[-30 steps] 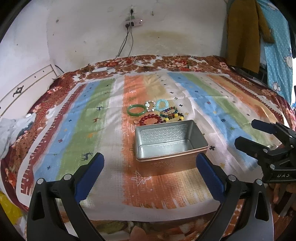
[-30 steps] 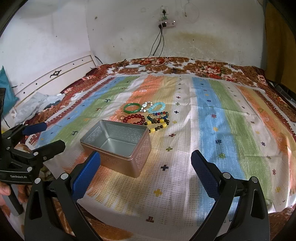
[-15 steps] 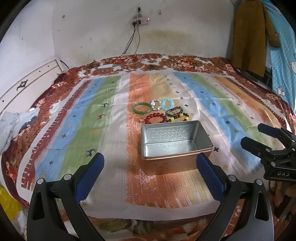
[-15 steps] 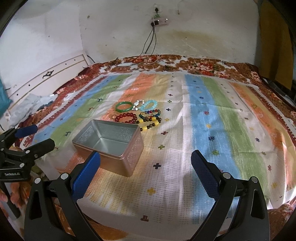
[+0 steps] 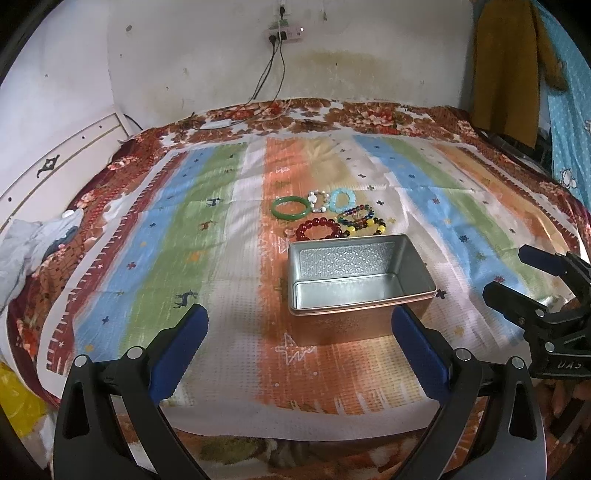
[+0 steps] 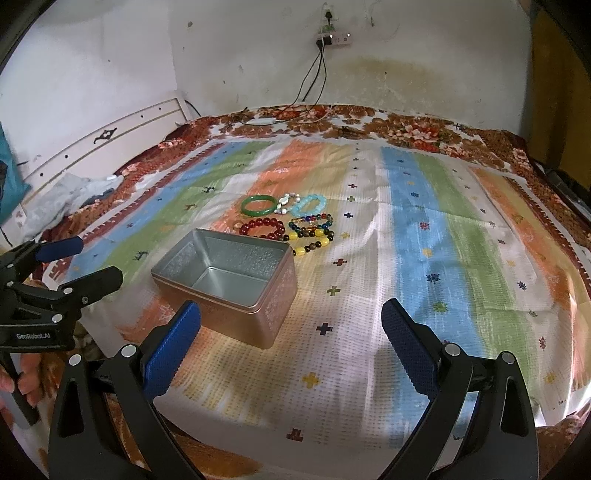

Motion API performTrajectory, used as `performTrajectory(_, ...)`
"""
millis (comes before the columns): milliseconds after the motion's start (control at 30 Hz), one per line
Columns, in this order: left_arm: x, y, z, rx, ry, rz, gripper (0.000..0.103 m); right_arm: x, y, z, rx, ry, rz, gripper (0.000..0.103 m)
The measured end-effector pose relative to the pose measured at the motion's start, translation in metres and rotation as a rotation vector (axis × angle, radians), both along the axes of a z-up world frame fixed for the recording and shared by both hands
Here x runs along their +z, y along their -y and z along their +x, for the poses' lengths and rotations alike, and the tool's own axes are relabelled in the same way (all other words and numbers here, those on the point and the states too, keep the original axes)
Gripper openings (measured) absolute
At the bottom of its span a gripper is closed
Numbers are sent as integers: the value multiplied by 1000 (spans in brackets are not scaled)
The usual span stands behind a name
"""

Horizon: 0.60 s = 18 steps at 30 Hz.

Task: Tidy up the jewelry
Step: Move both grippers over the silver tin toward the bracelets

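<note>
An empty metal tin (image 5: 360, 275) (image 6: 229, 277) stands open on a striped cloth. Just behind it lie several bracelets: a green bangle (image 5: 291, 208) (image 6: 258, 205), a red bead one (image 5: 318, 229) (image 6: 263, 228), a light blue one (image 5: 342, 199) (image 6: 309, 205), a white bead one (image 5: 317, 201) and multicoloured ones (image 5: 362, 221) (image 6: 312, 230). My left gripper (image 5: 297, 341) (image 6: 74, 260) hangs open in front of the tin, nothing between its fingers. My right gripper (image 6: 291, 339) (image 5: 524, 275) is open too, near the tin's right side.
The striped cloth (image 6: 424, 258) covers a floral bedspread (image 5: 369, 118). A headboard (image 5: 55, 166) and crumpled grey clothes (image 5: 29, 247) are at the left. A power strip with cables (image 5: 284, 33) hangs on the wall. Garments (image 5: 509, 66) hang at the right. A hand (image 6: 22, 376) holds the left gripper.
Both views have shifted slightly; the tin and bracelets sit a little further right in the left view and left in the right view. Both grippers stay open.
</note>
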<state>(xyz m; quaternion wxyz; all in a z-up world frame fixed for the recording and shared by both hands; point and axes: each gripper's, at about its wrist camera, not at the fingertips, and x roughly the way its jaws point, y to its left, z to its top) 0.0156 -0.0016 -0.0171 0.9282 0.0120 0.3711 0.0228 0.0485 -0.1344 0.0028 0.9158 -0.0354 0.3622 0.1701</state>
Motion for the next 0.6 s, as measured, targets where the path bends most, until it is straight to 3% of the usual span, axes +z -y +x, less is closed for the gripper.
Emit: performTrajectory(600,-4,-3,30,-13,-45,-75,97,1,-4,29,-9,-35,13,99)
